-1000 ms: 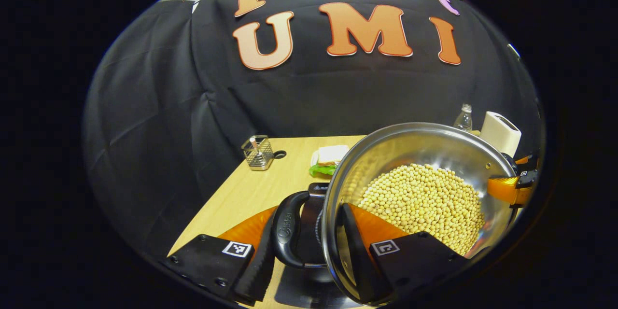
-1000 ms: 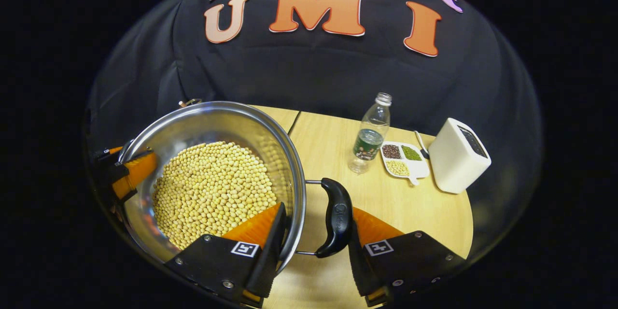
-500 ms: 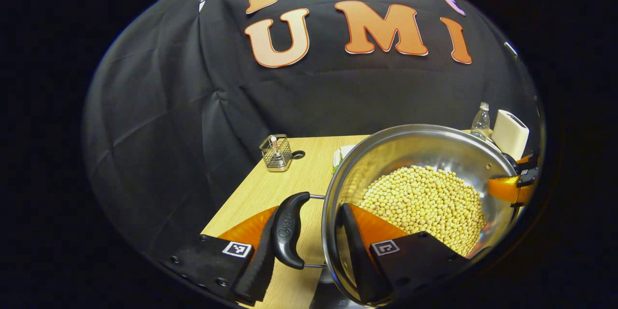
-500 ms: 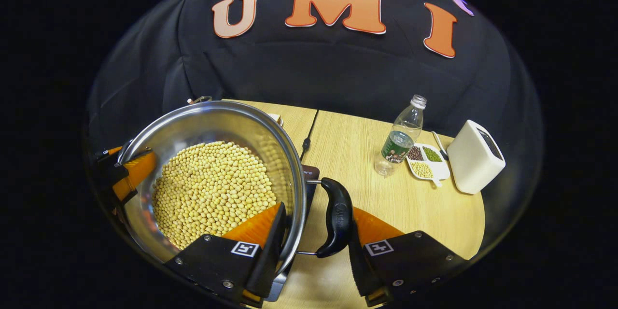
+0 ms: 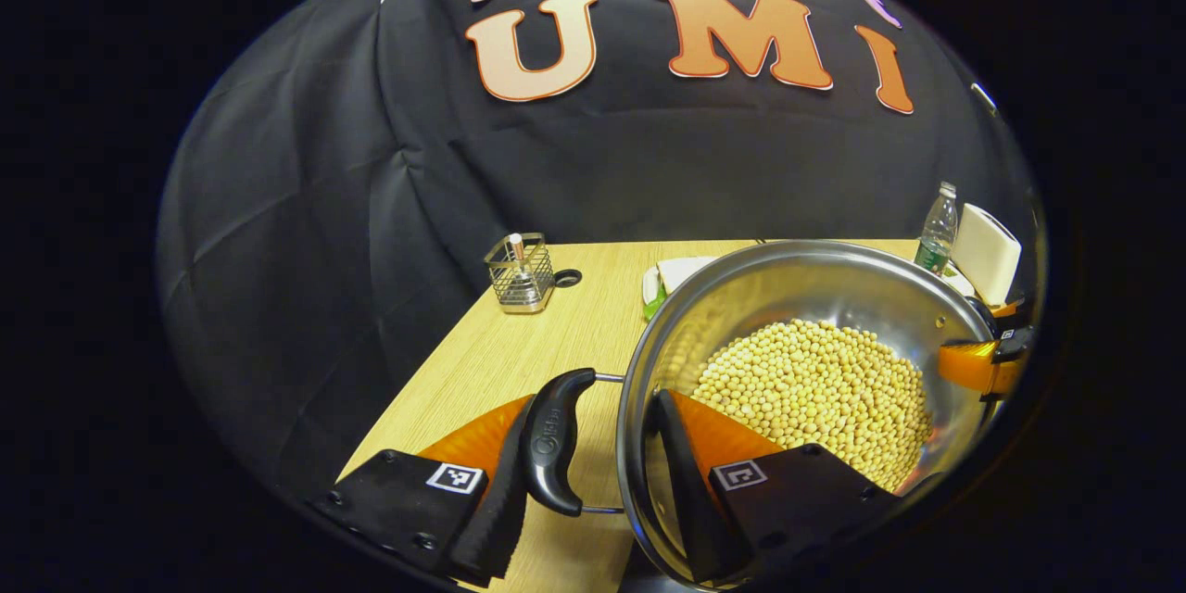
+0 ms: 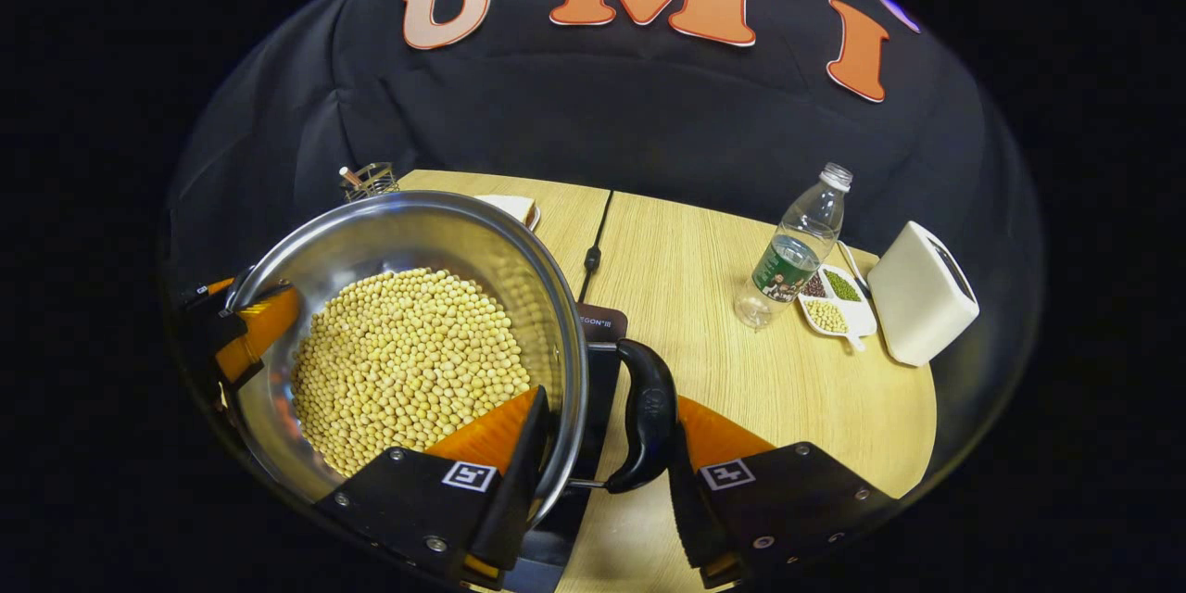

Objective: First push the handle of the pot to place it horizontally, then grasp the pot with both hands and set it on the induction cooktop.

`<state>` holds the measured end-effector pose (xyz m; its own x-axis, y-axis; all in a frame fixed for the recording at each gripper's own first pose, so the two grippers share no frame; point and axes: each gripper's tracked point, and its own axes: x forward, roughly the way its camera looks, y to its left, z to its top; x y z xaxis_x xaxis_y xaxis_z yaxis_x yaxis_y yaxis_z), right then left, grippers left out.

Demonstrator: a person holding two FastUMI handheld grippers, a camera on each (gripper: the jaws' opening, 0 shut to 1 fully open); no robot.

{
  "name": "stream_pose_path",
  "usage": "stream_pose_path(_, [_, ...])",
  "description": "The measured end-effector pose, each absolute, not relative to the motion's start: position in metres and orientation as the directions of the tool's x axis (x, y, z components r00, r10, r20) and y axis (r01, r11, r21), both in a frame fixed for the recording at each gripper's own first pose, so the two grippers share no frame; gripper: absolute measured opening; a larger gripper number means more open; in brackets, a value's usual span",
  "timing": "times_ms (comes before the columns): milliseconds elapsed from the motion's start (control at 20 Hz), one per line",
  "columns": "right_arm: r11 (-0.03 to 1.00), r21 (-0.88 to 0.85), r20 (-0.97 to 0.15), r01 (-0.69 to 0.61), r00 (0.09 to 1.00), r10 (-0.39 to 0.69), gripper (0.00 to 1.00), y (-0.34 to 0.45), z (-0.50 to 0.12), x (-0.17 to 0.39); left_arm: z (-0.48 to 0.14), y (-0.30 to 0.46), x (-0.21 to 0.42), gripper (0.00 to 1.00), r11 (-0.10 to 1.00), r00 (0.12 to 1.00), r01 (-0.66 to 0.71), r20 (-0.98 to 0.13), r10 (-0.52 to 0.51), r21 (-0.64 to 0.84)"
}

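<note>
A steel pot [image 5: 815, 287] holding yellow beans [image 5: 815, 389] is held between both grippers. In the left gripper view, my left gripper [image 5: 593, 422] is shut on the pot's black left handle [image 5: 554, 449], with one finger outside the handle and the other inside the pot wall. The right gripper view has my right gripper [image 6: 602, 431] shut the same way on the black right handle [image 6: 649, 408]. The black induction cooktop [image 6: 600, 361] lies under that right handle and the pot's edge. I cannot tell whether the pot rests on it.
On the wooden table [image 6: 686, 296] stand a plastic bottle [image 6: 792, 250], a divided dish of beans [image 6: 834, 301] and a white box [image 6: 922, 296] at the right. A wire basket [image 5: 521, 273] and a sandwich plate [image 5: 672, 276] sit behind the pot. A cable [image 6: 593, 255] runs back.
Both grippers carried the pot leftward. The cooktop lay under the left handle a second ago and now lies under the right handle. Both grips are unchanged.
</note>
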<state>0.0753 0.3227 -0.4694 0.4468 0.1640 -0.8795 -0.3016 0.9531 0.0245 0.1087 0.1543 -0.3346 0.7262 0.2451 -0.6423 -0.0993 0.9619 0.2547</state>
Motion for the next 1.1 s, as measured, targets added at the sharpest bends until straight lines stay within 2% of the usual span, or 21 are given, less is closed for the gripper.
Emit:
stream_pose_path(100, [0.956,0.018,-0.885,-0.294,0.44,0.152,0.66,0.327,-0.472,0.073,-0.337,0.154,0.11,0.76,0.965,0.72,-0.087,-0.653,0.234,0.248])
stream_pose_path(150, [0.957,0.017,-0.889,-0.291,0.434,0.148,0.66,0.329,-0.473,0.071,-0.337,0.155,0.11,0.72,0.966,0.716,-0.083,-0.66,0.229,0.245])
stream_pose_path(200, [0.957,0.014,-0.891,-0.288,0.431,0.143,0.66,0.331,-0.474,0.071,-0.338,0.154,0.112,0.76,0.967,0.713,-0.077,-0.665,0.223,0.242])
stream_pose_path(300, [0.961,0.01,-0.896,-0.276,0.424,0.131,0.66,0.332,-0.471,0.069,-0.339,0.155,0.113,0.76,0.969,0.708,-0.072,-0.672,0.216,0.235])
stream_pose_path(350, [0.963,0.006,-0.898,-0.27,0.421,0.123,0.66,0.332,-0.471,0.067,-0.34,0.155,0.113,0.72,0.971,0.705,-0.075,-0.677,0.213,0.228])
stream_pose_path(400, [0.964,-0.004,-0.9,-0.266,0.42,0.112,0.66,0.332,-0.469,0.066,-0.342,0.155,0.114,0.76,0.973,0.7,-0.079,-0.683,0.21,0.218])
stream_pose_path(600, [0.969,0.017,-0.905,-0.245,0.408,0.119,0.66,0.332,-0.465,0.068,-0.345,0.158,0.116,0.74,0.973,0.692,-0.081,-0.691,0.21,0.215])
stream_pose_path(700, [0.961,0.025,-0.902,-0.274,0.409,0.14,0.7,0.333,-0.466,0.068,-0.339,0.156,0.112,0.81,0.968,0.685,-0.079,-0.693,0.226,0.238])
stream_pose_path(750, [0.958,0.026,-0.899,-0.287,0.412,0.147,0.7,0.334,-0.464,0.065,-0.341,0.158,0.114,0.86,0.964,0.678,-0.087,-0.694,0.241,0.25])
stream_pose_path(850, [0.954,0.024,-0.89,-0.299,0.429,0.157,0.8,0.334,-0.46,0.066,-0.331,0.157,0.114,0.86,0.959,0.693,-0.105,-0.673,0.259,0.262])
stream_pose_path(950, [0.956,0.013,-0.864,-0.293,0.479,0.159,0.83,0.325,-0.443,0.073,-0.304,0.161,0.117,0.86,0.943,0.729,-0.134,-0.615,0.302,0.305])
stream_pose_path(1000, [0.957,0.007,-0.843,-0.29,0.513,0.162,0.84,0.318,-0.43,0.079,-0.284,0.164,0.118,0.92,0.929,0.751,-0.158,-0.57,0.332,0.334])
stream_pose_path(1050, [0.958,0.011,-0.828,-0.288,0.535,0.17,0.85,0.314,-0.418,0.081,-0.263,0.161,0.12,0.85,0.923,0.78,-0.175,-0.524,0.342,0.342])
stream_pose_path(1100, [0.959,0.015,-0.809,-0.283,0.56,0.177,0.87,0.307,-0.404,0.083,-0.24,0.154,0.121,0.93,0.924,0.812,-0.183,-0.479,0.334,0.335])
